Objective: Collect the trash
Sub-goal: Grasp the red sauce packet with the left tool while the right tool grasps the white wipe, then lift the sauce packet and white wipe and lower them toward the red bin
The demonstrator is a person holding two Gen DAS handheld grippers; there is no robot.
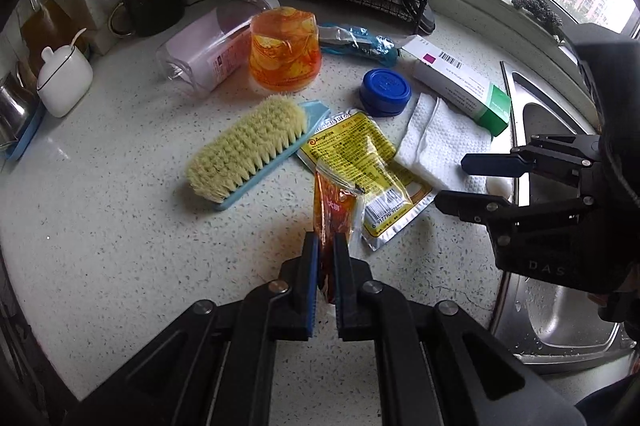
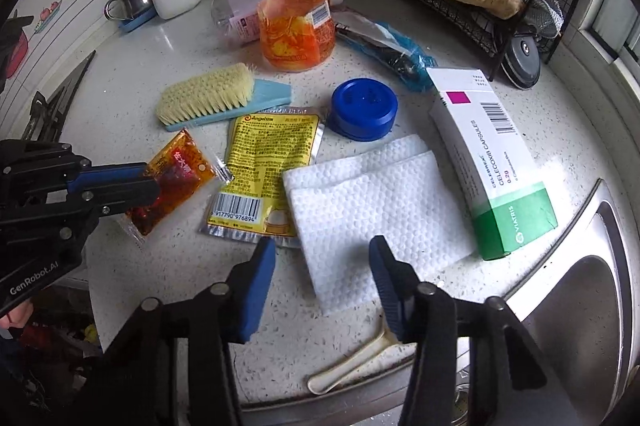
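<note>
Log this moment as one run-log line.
left tool: shut on sauce packet | right tool: open above paper towel

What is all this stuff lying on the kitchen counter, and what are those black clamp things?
sauce sachet: one, red-orange, clamped in the left gripper
yellow packet: one, yellow and silver, centre of the counter
paper towel: one, white, folded, right of the yellow packet
medicine box: one, white and green, by the sink
blue lid: one, blue, behind the paper towel
scrub brush: one, pale bristles on a light blue back, left of the lid
orange cup: one, orange, at the back
clear bottle: one, lying behind the cup
blue wrapper: one, right of the cup
sink: one, steel, right edge
left gripper: black, shut on the sachet
right gripper: black, jaws apart over the towel, holding nothing
</note>
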